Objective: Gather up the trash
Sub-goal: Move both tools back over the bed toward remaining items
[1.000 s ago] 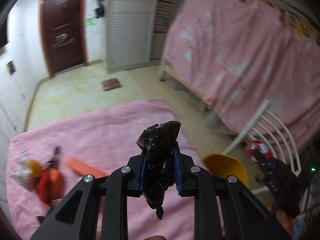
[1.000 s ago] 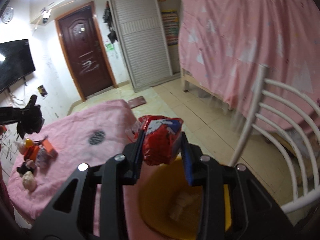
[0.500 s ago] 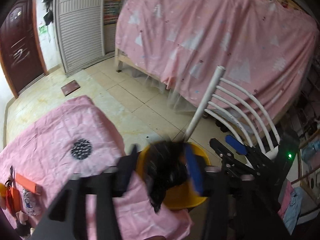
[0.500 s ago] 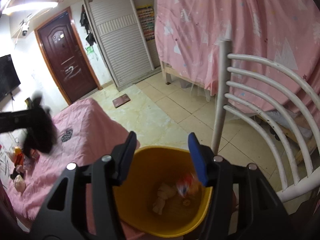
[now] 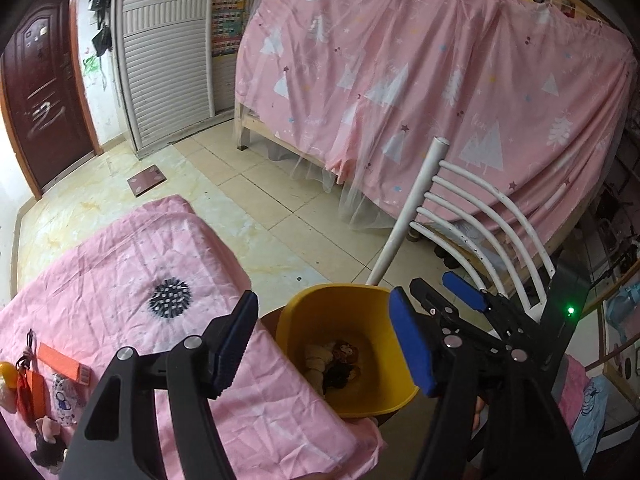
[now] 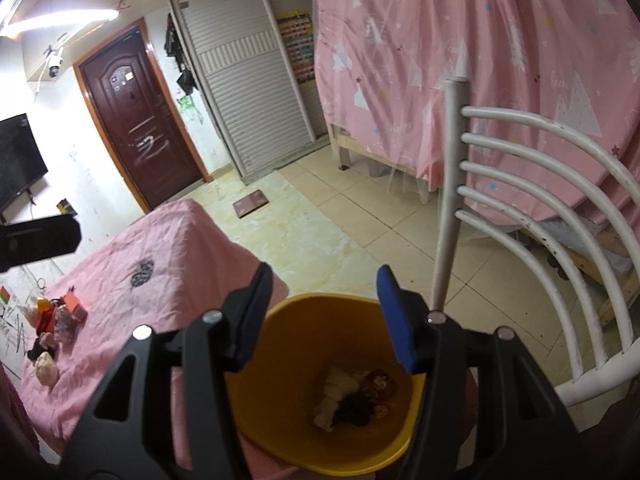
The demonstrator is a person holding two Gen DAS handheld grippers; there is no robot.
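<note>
Left hand-held gripper [image 5: 326,344] has its blue-padded fingers [image 5: 412,346] spread wide apart with nothing between them, angled downward; right hand-held gripper [image 6: 327,318] is the same, jaws wide and empty, and sits just to the left one's right [image 5: 434,294].

Both wrist views look down from close above the yellow bin [image 5: 320,312] [image 6: 280,360]. Both share the white chair [image 5: 460,208] [image 6: 520,184] behind it.

The left gripper [image 5: 324,340] and right gripper [image 6: 326,312] share black angular frames, silver screws, blue-padded fingers [image 5: 412,352]; a green light, possibly an indicator.
</note>
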